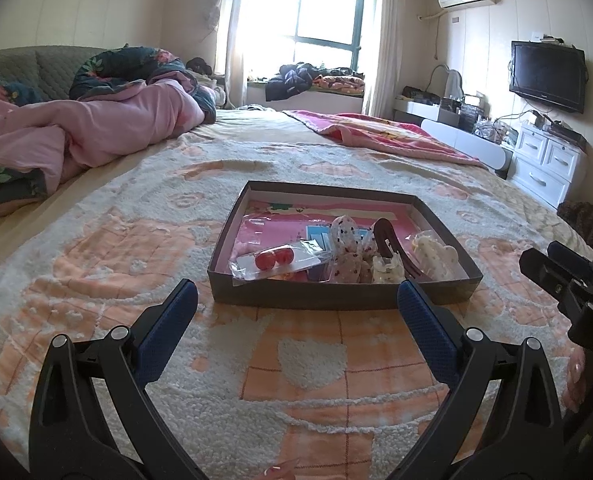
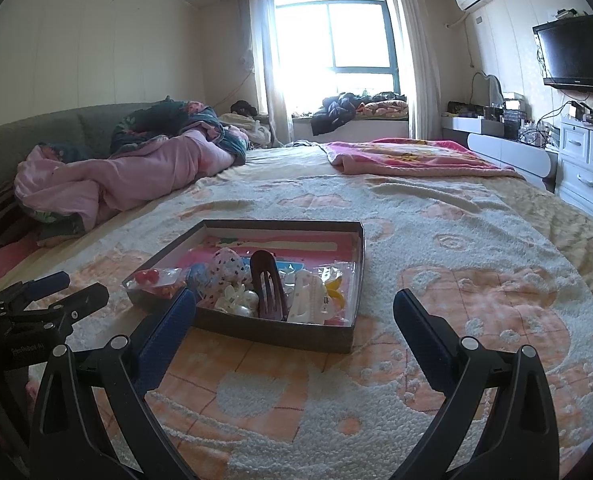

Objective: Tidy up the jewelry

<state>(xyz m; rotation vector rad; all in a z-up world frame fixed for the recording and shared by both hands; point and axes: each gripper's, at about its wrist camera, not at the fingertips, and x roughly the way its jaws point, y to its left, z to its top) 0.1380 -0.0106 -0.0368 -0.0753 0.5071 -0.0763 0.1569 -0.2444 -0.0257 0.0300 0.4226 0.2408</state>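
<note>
A shallow dark box lies on the bed and holds hair accessories. Inside are a clear bag with red beads, a dotted white bow, a dark brown hair clip, a pearl clip and a white claw clip. My left gripper hovers open just in front of the box, empty. My right gripper is open too, at the box's near right corner, with nothing between its fingers.
The box rests on a cream and orange textured blanket. A pink quilt is piled at the left, a pink blanket farther back. White drawers stand past the bed's right edge.
</note>
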